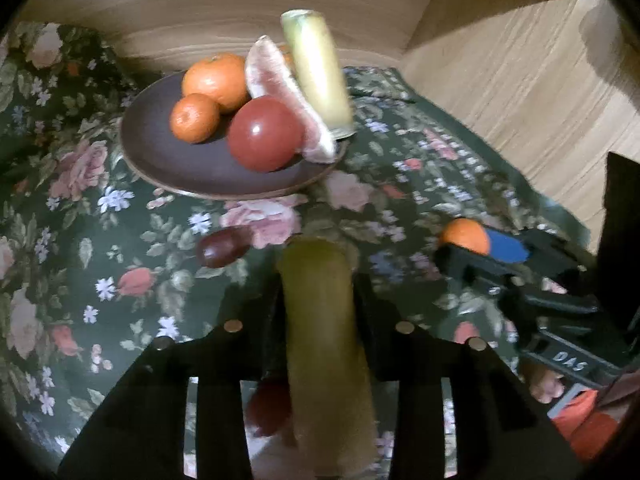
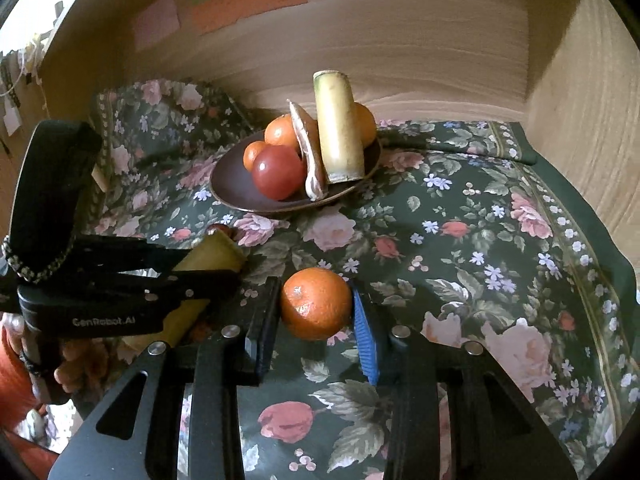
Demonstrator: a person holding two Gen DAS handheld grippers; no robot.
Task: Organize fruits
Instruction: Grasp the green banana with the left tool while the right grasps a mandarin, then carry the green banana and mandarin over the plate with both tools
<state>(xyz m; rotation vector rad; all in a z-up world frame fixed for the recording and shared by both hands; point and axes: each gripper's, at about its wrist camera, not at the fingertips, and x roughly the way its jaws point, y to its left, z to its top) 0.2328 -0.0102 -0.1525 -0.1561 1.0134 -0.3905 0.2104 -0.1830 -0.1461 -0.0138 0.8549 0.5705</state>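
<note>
A dark brown plate (image 1: pixel 160 152) (image 2: pixel 228 188) holds two oranges (image 1: pixel 216 80), a red tomato (image 1: pixel 266 132) (image 2: pixel 278 172), a pomelo wedge (image 1: pixel 280 88) (image 2: pixel 308 148) and an upright yellow-green cane piece (image 1: pixel 318 76) (image 2: pixel 338 128). My left gripper (image 1: pixel 318 300) is shut on a second yellow-green cane piece (image 1: pixel 324 344) (image 2: pixel 208 260), held above the cloth before the plate. My right gripper (image 2: pixel 316 308) is shut on an orange (image 2: pixel 316 304) (image 1: pixel 466 236), low over the cloth to the right.
A dark plum-like fruit (image 1: pixel 224 246) lies on the floral cloth (image 1: pixel 80 260) (image 2: pixel 480 240) in front of the plate. A red fruit (image 1: pixel 270 406) shows under the left gripper. Wooden walls (image 1: pixel 240 12) (image 2: pixel 400 40) close the back and right.
</note>
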